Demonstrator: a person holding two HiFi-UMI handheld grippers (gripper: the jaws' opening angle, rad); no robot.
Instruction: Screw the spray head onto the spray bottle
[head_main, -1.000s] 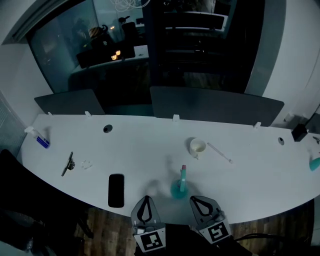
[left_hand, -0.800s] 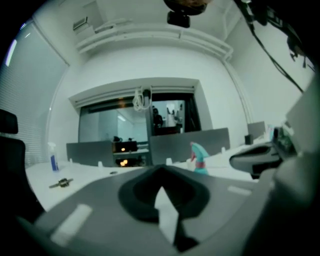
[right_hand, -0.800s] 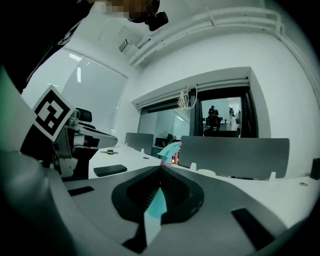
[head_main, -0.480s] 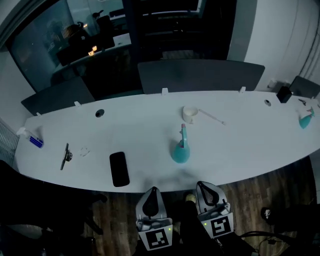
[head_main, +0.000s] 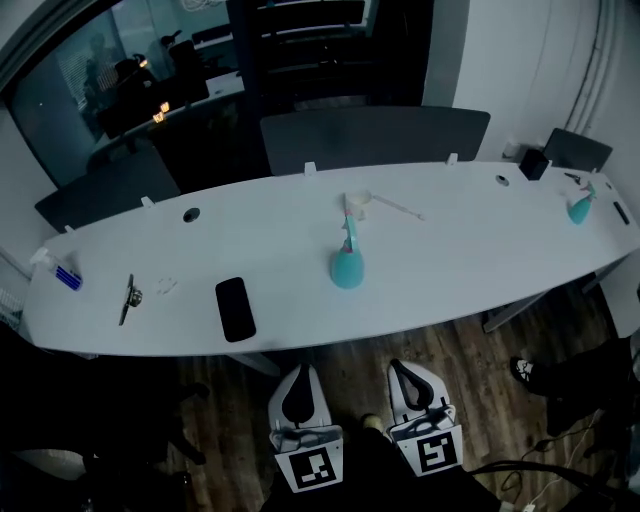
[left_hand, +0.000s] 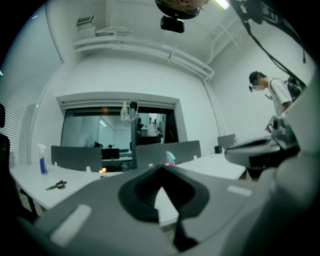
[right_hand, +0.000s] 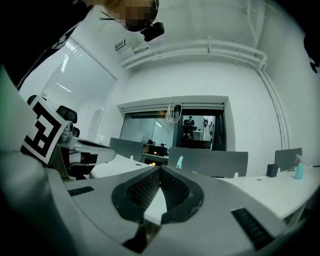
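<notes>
Left gripper (head_main: 300, 372) and right gripper (head_main: 402, 368): jaws fully together, nothing between them. Both have withdrawn from the table (head_main: 470, 250) edge to above the floor (head_main: 490, 350). The teal spray bottle (head_main: 347, 268) stands upright mid-table with its spray head (head_main: 349, 226) on top, so screwing appears complete.

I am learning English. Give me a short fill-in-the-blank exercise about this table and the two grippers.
The teal spray bottle stands ___ on the white table.
In the head view, the black phone lies to the ___ of that bottle.
The left gripper and the right gripper both have their jaws ___.
Missing words: upright; left; shut.
</notes>
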